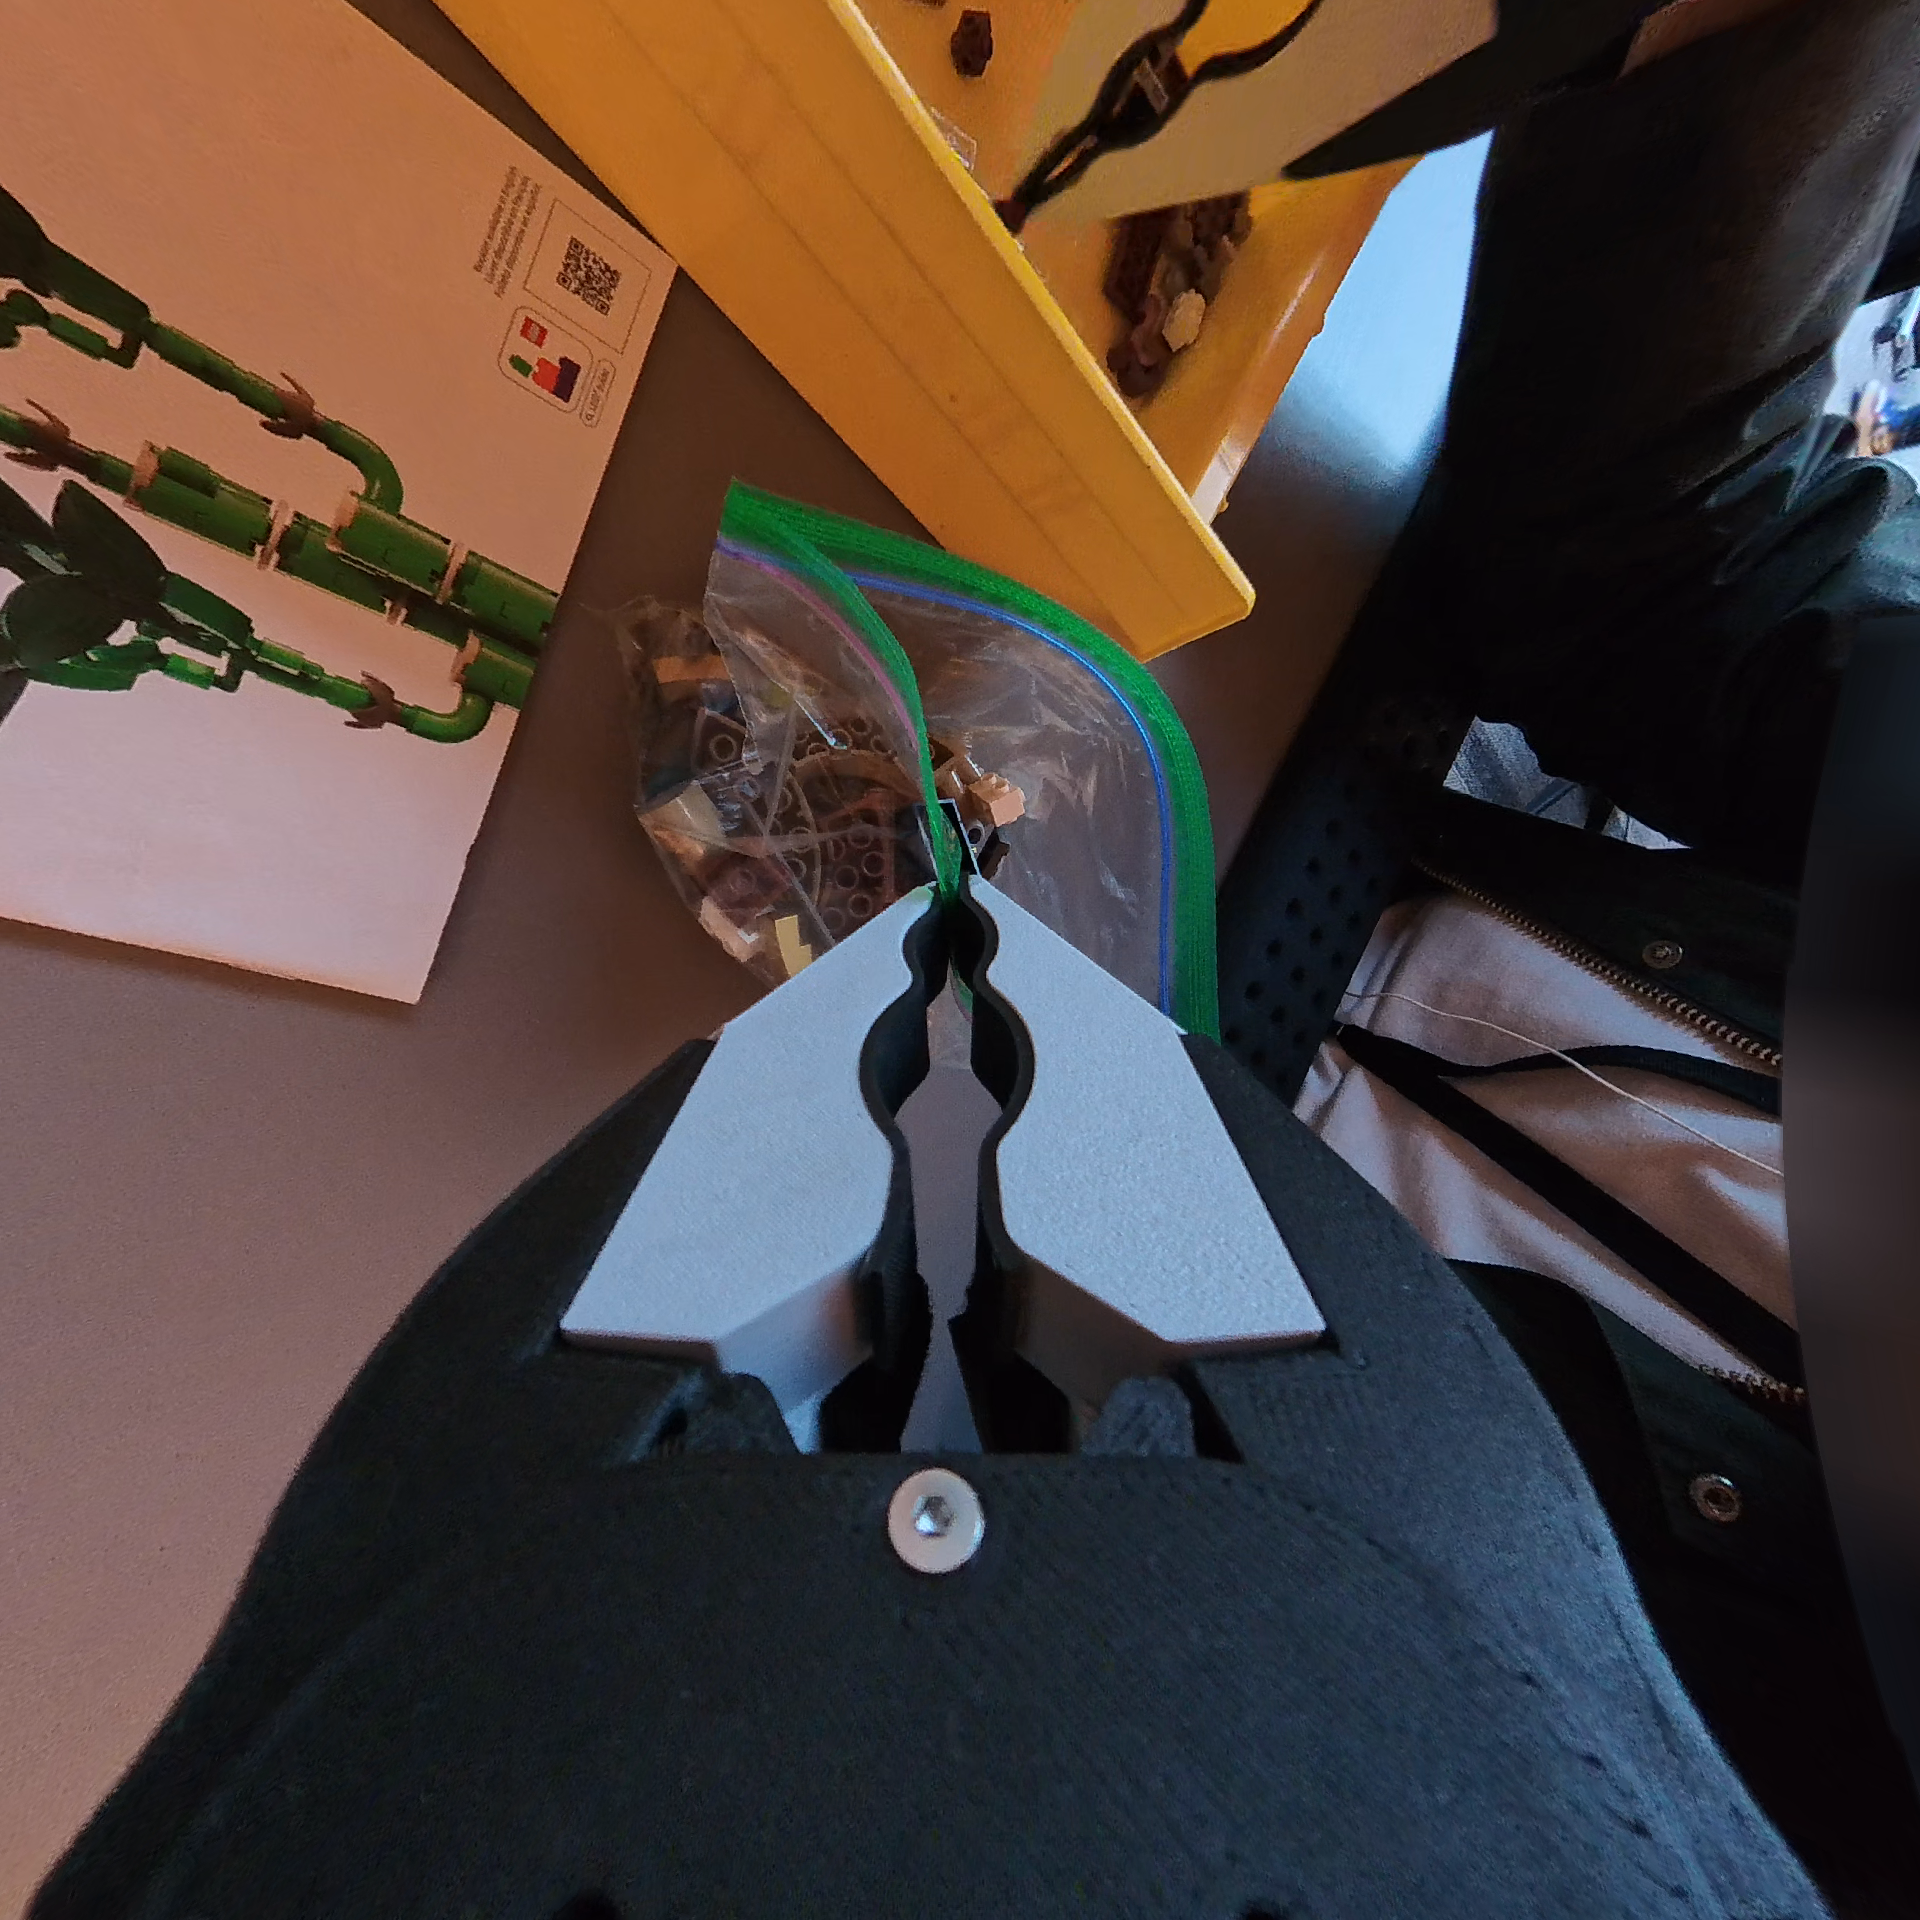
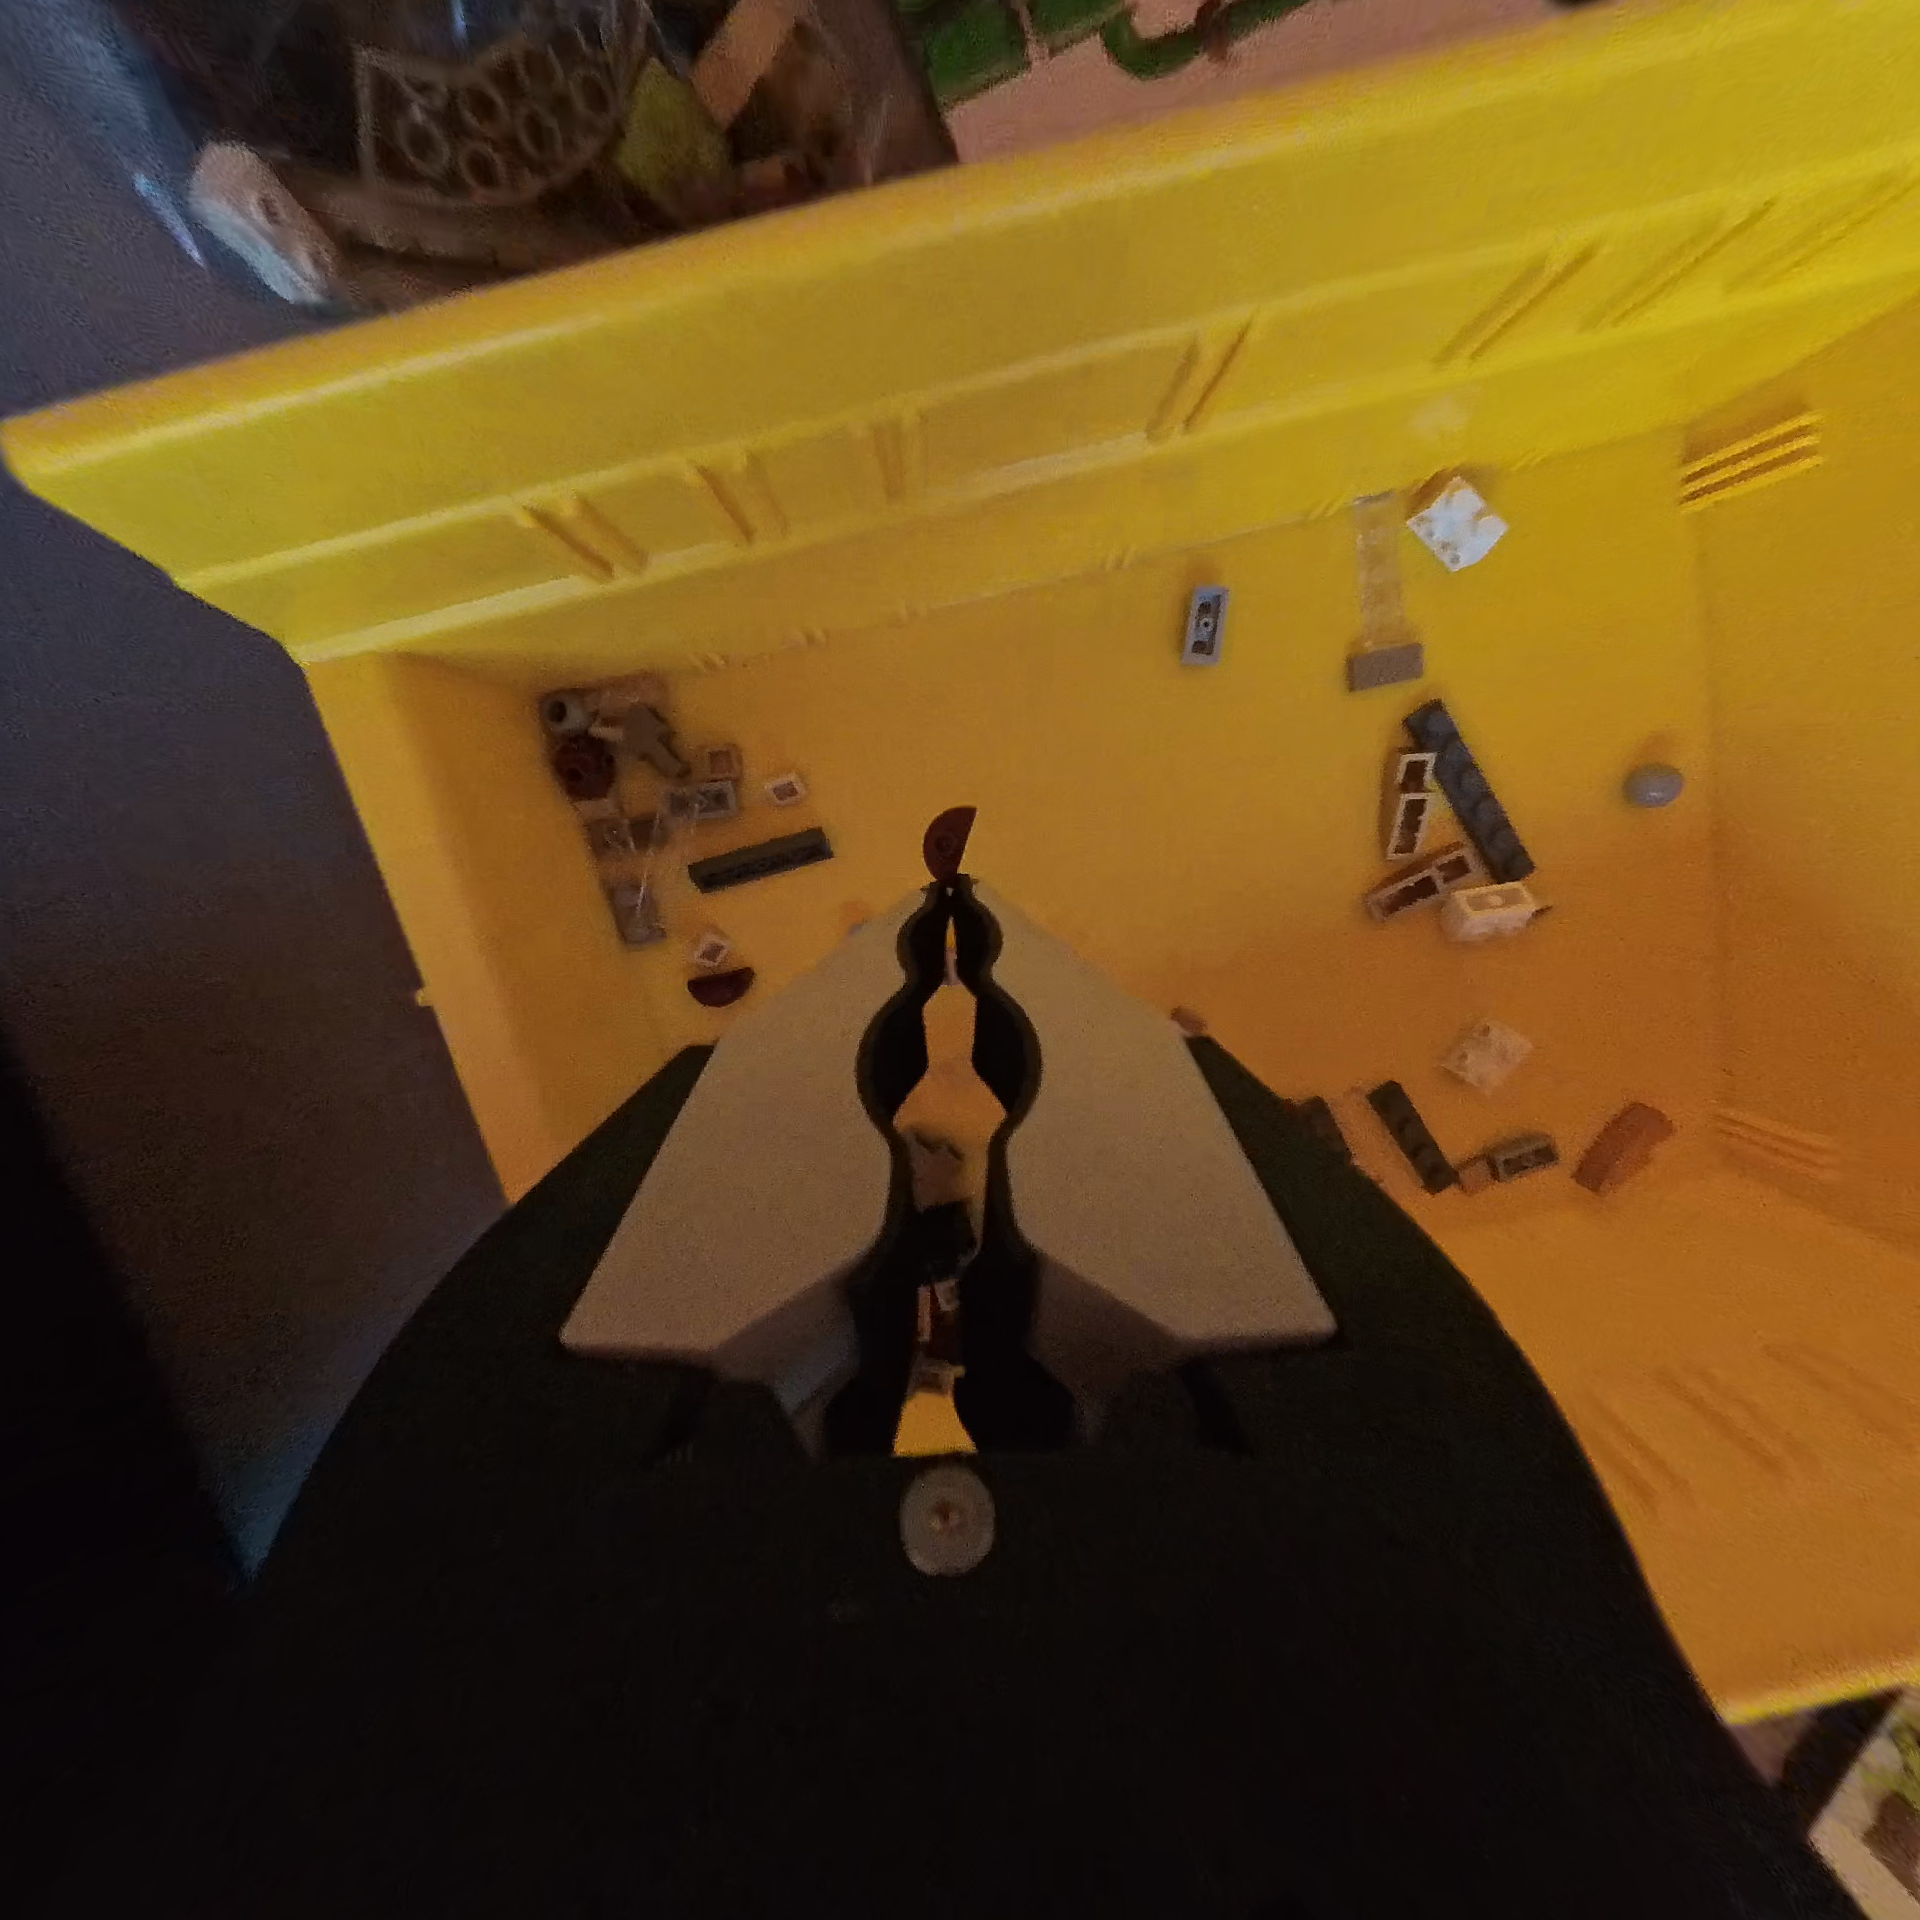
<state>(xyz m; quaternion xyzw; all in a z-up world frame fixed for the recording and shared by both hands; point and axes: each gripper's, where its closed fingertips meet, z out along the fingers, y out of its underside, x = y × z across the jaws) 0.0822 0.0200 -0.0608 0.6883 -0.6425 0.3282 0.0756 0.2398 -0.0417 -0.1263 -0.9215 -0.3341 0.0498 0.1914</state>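
Observation:
My left gripper (image 1: 954,896) is shut on the green zip edge (image 1: 1184,831) of a clear plastic bag (image 1: 1049,727). The bag holds several dark and tan building bricks (image 1: 790,800) and rests on the grey table, mouth open. My right gripper (image 2: 951,891) is shut on a small dark red half-round piece (image 2: 948,840), held above the floor of a yellow bin (image 2: 831,416). The bin (image 1: 935,343) also shows in the left wrist view just beyond the bag, with the right gripper (image 1: 1143,94) over it.
Loose bricks lie in the bin at the left (image 2: 644,790) and right (image 2: 1455,821). A white instruction booklet (image 1: 260,520) with green plant pictures lies left of the bag. A person's dark jacket (image 1: 1662,520) and a black perforated chair (image 1: 1320,883) are at the right. One gripper's finger ends stand about 20 cm off the other's.

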